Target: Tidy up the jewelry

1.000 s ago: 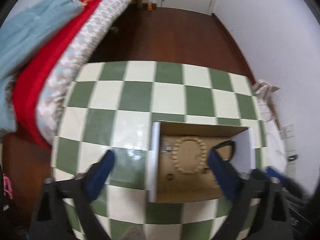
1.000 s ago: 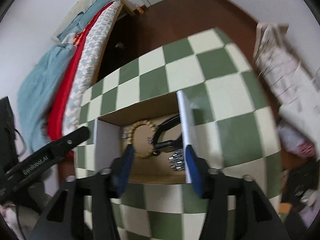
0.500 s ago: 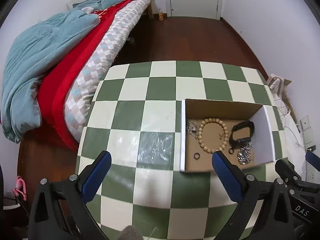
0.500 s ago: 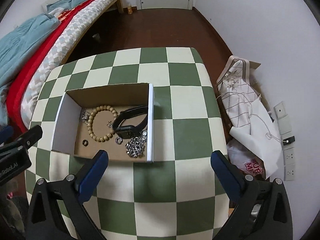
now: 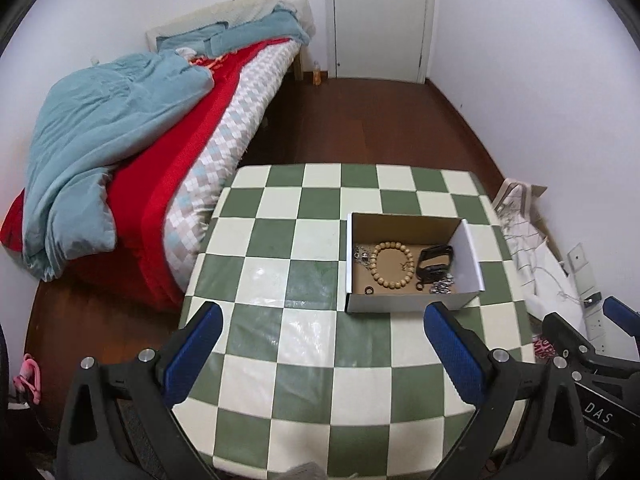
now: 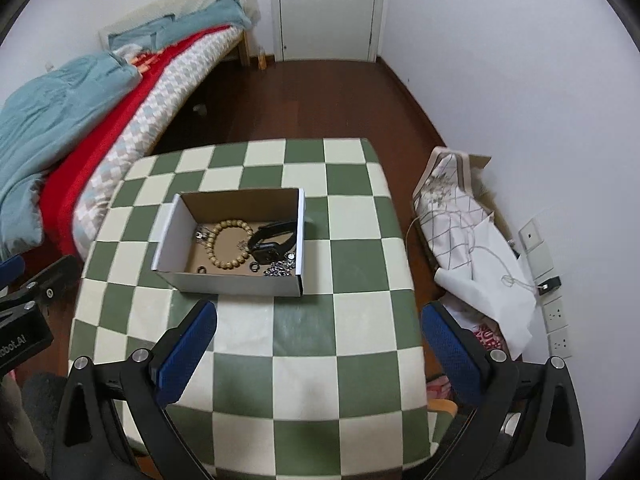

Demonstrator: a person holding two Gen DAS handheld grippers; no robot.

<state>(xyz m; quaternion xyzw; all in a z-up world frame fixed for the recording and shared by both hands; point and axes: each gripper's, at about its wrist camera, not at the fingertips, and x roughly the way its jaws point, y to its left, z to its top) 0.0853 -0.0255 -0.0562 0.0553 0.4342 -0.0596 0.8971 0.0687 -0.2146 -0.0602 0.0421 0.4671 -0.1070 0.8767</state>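
Note:
A small cardboard box (image 5: pixel 408 304) (image 6: pixel 236 282) sits on the green-and-cream checked table (image 5: pixel 304 280) (image 6: pixel 352 260). Inside lie a wooden bead bracelet (image 5: pixel 391 265) (image 6: pixel 229 244), a black watch (image 5: pixel 436 259) (image 6: pixel 269 242), a silver chain heap (image 5: pixel 442 287) (image 6: pixel 280 269), small rings (image 6: pixel 253 267) and a silver trinket (image 5: pixel 362 255). My left gripper (image 5: pixel 322 324) hangs open above the table's near side, nothing between its blue pads. My right gripper (image 6: pixel 318 320) is likewise open and empty, in front of the box. The right gripper also shows at the left wrist view's right edge.
A bed (image 5: pixel 168 128) (image 6: pixel 100 92) with a red cover and blue quilt runs along the table's left. Bags and white paper (image 6: pixel 472 248) lie on the floor by the right wall, near wall sockets. Dark wood floor and a closed door (image 5: pixel 380 20) lie beyond.
Both grippers have pulled up and back from the box, which now looks smaller and farther. The right gripper went from narrow, at the box's right wall, to wide open. The watch stays in the box.

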